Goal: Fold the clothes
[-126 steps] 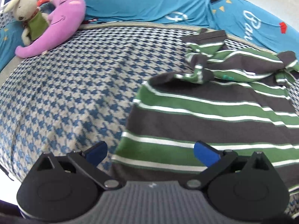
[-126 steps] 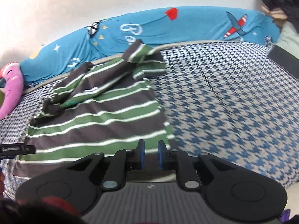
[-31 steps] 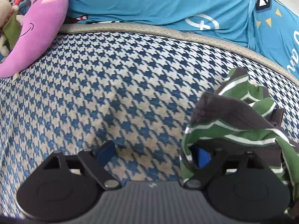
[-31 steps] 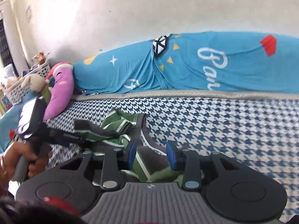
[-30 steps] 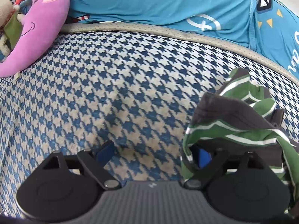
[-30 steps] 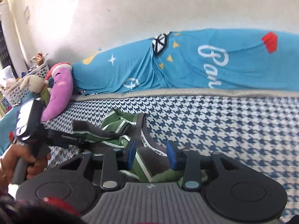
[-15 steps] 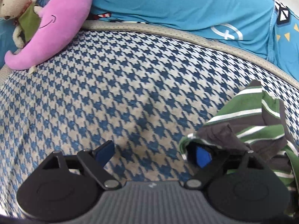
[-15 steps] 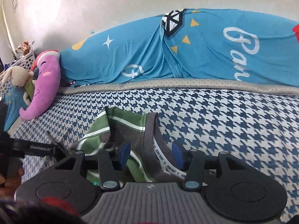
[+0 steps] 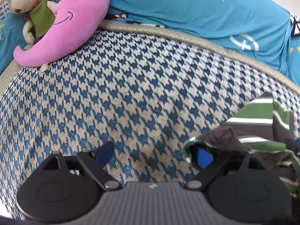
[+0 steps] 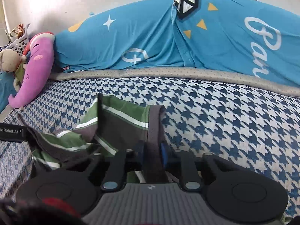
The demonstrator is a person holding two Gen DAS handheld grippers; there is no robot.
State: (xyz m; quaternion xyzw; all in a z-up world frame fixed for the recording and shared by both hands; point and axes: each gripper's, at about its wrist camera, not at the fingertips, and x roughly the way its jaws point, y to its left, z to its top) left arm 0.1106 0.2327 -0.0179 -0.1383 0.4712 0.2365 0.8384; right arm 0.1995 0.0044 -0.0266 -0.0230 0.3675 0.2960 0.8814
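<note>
While the left gripper (image 9: pixel 153 154) stood wide, cloth draped over one finger, the right gripper (image 10: pixel 152 152) had just been closing and pinched the striped shirt (image 10: pixel 123 123).

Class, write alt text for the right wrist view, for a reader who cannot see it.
The right hand-held gripper has just closed its jaws on the grey band of a crumpled green, grey and white striped garment lying on a blue-and-white houndstooth bed cover. Behind lie a long turquoise printed cushion, a pink plush pillow and a beige soft toy.
</note>
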